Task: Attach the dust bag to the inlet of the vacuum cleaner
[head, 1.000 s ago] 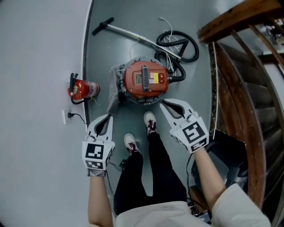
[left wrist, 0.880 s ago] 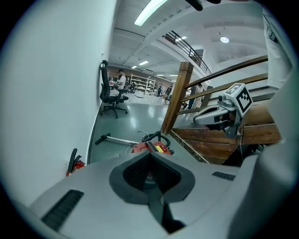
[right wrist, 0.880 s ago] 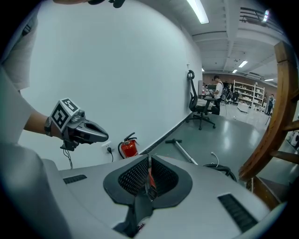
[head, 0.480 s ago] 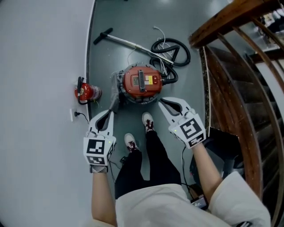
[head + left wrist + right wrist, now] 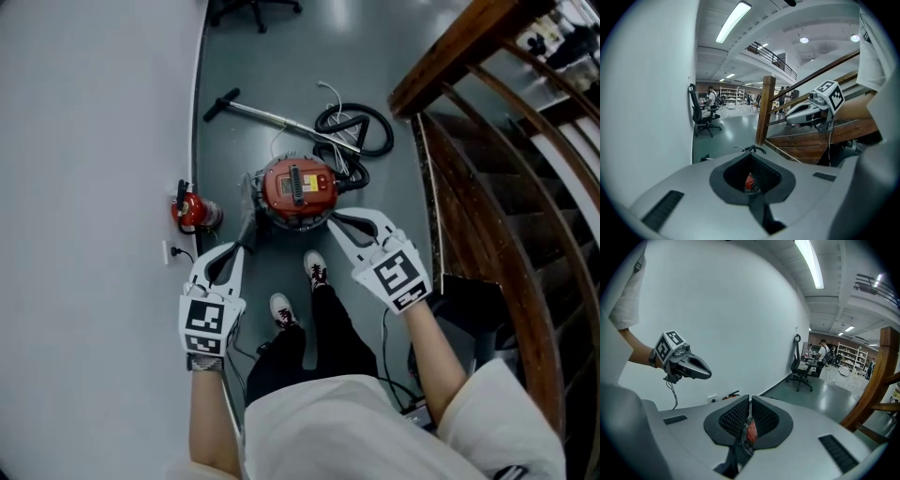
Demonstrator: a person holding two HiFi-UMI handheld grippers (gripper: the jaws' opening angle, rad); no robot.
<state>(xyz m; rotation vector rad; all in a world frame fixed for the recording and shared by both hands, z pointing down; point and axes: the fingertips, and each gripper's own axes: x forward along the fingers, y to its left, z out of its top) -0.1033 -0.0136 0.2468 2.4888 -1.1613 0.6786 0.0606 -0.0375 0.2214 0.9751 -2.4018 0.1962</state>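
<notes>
Both hands just lifted clear of vacuum (image 5: 298, 187). Left tool (image 5: 240, 248) and right tool (image 5: 332, 217) pinched narrow, nothing held. Dust bag (image 5: 247, 208) at vacuum's left side, mid-floor. Looks attached imo.

Red vacuum cleaner (image 5: 298, 186) upright on floor (image 5: 281, 56)

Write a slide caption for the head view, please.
Standing person holds left claw and right claw above a red vacuum cleaner on the floor, hose coiled beyond.
</notes>
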